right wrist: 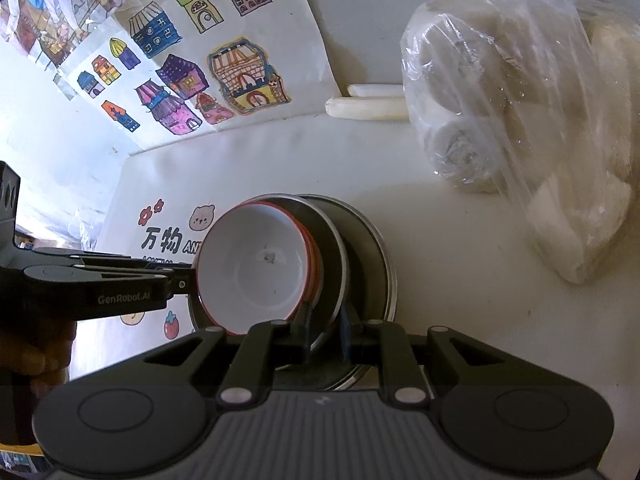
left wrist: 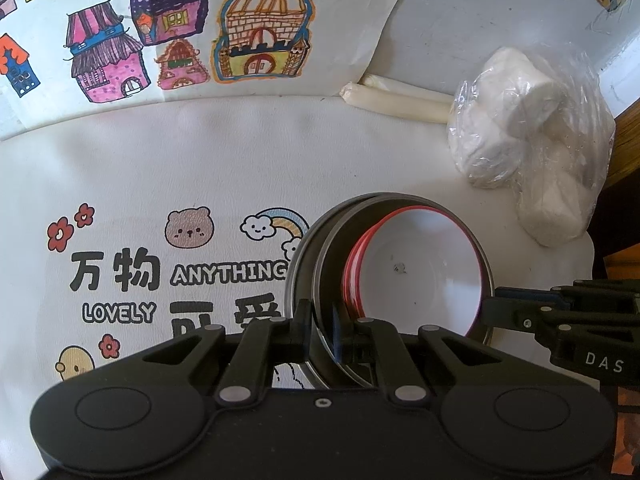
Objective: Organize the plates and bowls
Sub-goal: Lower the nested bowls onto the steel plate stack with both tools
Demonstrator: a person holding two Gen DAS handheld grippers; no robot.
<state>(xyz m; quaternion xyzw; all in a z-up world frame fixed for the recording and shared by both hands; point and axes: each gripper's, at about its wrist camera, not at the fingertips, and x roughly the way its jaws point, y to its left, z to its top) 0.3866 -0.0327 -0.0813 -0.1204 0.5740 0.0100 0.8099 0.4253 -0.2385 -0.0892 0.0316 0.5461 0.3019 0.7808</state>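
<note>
A stack of dishes stands on the white printed table cover: white bowls with red rims nested inside two dark metal plates with steel rims. My left gripper is shut on the near rim of the metal plates. The stack also shows in the right wrist view, the white bowl sitting inside the metal plates. My right gripper is shut on the metal plates' rim from the opposite side. Each gripper shows at the edge of the other's view.
A clear plastic bag of white lumps lies at the right, close behind the stack. Two white sticks lie by the wall. Children's house drawings hang behind. The table cover stretches to the left.
</note>
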